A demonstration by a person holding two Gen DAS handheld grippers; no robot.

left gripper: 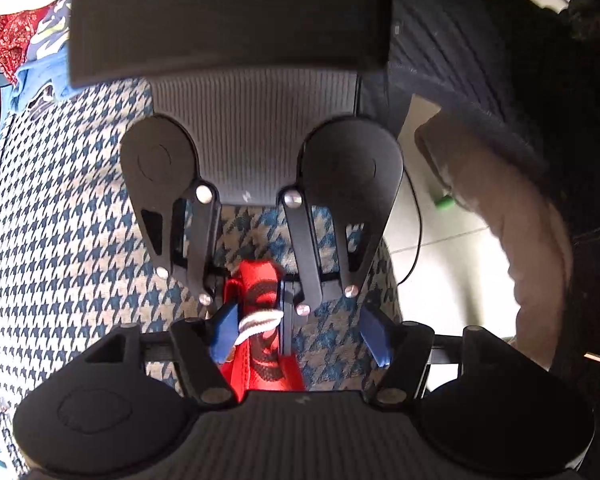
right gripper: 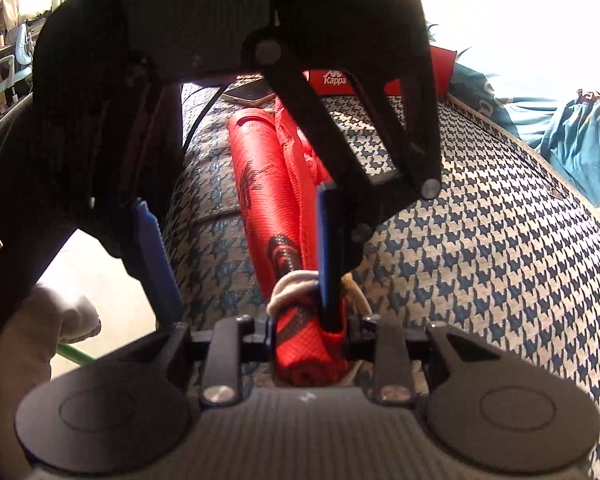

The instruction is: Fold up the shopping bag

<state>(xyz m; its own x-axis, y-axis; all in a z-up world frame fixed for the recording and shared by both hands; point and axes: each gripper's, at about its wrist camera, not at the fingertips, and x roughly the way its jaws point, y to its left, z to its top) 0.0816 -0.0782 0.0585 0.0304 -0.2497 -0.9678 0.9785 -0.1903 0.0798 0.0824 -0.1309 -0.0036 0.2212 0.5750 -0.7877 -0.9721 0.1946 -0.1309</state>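
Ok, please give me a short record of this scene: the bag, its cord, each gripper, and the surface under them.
bag: red shopping bag, rolled into a tube, lying on the cushion
cord: white elastic loop around one end of the roll
right gripper: shut on that end
left gripper: open, one pad on each side of the roll
surface: blue-and-cream houndstooth cushion

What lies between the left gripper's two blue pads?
The rolled red shopping bag, ringed by a white elastic loop and pinched by the right gripper, over houndstooth cloth. Left wrist view shows it.
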